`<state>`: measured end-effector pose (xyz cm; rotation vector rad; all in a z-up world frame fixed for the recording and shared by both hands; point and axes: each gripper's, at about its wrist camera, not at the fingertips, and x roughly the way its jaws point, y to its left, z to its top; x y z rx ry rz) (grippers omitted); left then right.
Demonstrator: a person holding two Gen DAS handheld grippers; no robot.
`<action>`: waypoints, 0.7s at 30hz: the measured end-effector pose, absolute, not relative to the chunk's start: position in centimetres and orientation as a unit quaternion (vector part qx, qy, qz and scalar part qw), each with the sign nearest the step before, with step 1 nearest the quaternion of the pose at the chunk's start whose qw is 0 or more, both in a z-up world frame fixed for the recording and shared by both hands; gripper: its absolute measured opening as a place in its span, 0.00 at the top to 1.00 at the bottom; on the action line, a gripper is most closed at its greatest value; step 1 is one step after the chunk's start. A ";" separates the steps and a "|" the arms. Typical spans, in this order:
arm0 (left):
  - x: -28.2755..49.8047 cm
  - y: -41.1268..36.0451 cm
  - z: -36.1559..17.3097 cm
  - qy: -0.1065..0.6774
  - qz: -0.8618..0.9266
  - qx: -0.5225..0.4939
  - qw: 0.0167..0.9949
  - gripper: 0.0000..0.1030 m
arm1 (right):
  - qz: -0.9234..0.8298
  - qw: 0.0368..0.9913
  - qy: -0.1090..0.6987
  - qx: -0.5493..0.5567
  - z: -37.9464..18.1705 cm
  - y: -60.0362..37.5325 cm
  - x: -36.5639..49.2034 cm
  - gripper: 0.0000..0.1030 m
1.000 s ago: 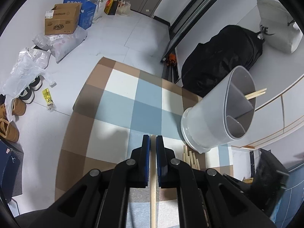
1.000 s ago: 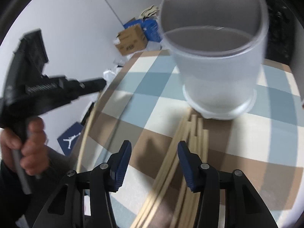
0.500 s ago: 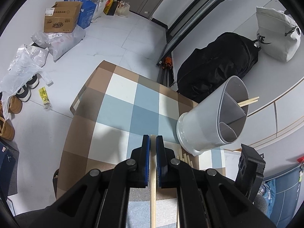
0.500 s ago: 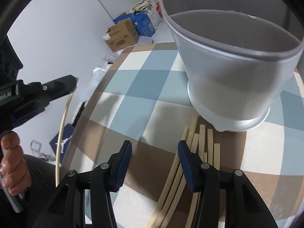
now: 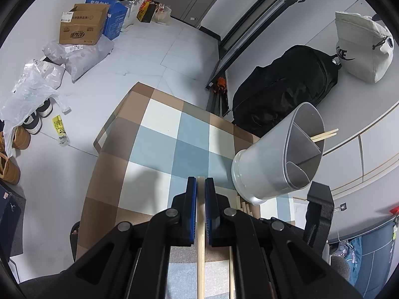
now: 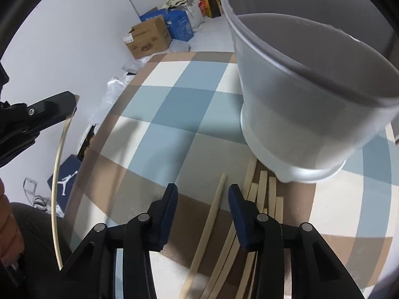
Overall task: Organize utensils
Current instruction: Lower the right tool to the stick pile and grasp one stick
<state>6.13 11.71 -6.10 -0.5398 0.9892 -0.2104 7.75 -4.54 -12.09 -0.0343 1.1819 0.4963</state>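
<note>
Since before: my right claw point(image 6: 203, 199) has dropped closer to the loose chopsticks point(image 6: 261, 194), and one chopstick on the desk point(image 6: 214, 214) now sits between its two sides.
Right claw: half wide and closing; the pads do not press the stick yet.
Left claw: point(image 5: 201, 186) squeezed tight on one held chopstick point(image 5: 201, 249), which hangs up in the air over the desk point(image 5: 159, 149).
Holder: the grey cup point(image 5: 276, 164) stands on the far right of the checked cloth, with two sticks already poking out of one of its parts.
Pile: the rest of the sticks lie flat, right by the foot of the cup.
Step now: I think I am picking up the single stick that lies a bit apart from the pile.
Do it well: keep the stick in the middle of the pads, go low so both pads meet its sides, and squeeze slowly.
Watch out: the pile is just beside my right pad, so I could bump or grab a second stick.
Still to do: many sticks are not in the cup yet.
</note>
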 end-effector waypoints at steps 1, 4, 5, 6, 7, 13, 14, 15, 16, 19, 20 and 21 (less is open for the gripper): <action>6.2 11.7 -6.1 0.468 -0.099 -0.254 0.841 0.98 | 0.229 0.802 0.552 -0.020 -12.1 -4.4 7.9 0.65; 6.3 11.7 -6.2 0.468 -0.100 -0.257 0.840 0.98 | 0.209 0.805 0.554 -0.046 -12.2 -3.7 8.2 0.81; 6.3 11.8 -6.2 0.467 -0.099 -0.257 0.840 0.98 | 0.204 0.804 0.556 -0.053 -12.3 -3.6 8.3 0.82; 6.3 11.8 -6.1 0.466 -0.100 -0.258 0.841 0.98 | 0.202 0.802 0.560 -0.060 -12.2 -3.3 8.5 0.83; 6.3 11.8 -6.1 0.465 -0.099 -0.257 0.842 0.98 | 0.200 0.799 0.563 -0.067 -12.2 -3.2 8.5 0.84; 6.2 11.6 -5.6 0.450 -0.102 -0.248 0.852 0.98 | 0.197 0.798 0.563 -0.083 -12.1 -2.9 8.5 0.96; 6.1 11.6 -5.4 0.444 -0.103 -0.247 0.855 0.98 | 0.201 0.802 0.558 -0.073 -11.8 -3.1 8.4 0.96; 6.0 11.6 -5.2 0.438 -0.104 -0.246 0.858 0.98 | 0.203 0.806 0.552 -0.067 -11.5 -3.3 8.2 0.96; 5.9 11.6 -4.9 0.431 -0.103 -0.245 0.862 0.98 | 0.206 0.811 0.544 -0.061 -11.0 -3.5 8.1 0.96; 5.6 11.6 -4.1 0.410 -0.105 -0.248 0.872 0.98 | 0.217 0.830 0.513 -0.037 -8.9 -4.3 7.5 0.96; 5.5 11.6 -3.9 0.403 -0.105 -0.247 0.875 0.98 | 0.222 0.837 0.498 -0.028 -8.0 -4.7 7.2 0.96; 5.3 11.6 -3.5 0.392 -0.107 -0.247 0.879 0.98 | 0.225 0.843 0.488 -0.024 -7.3 -4.9 7.0 0.96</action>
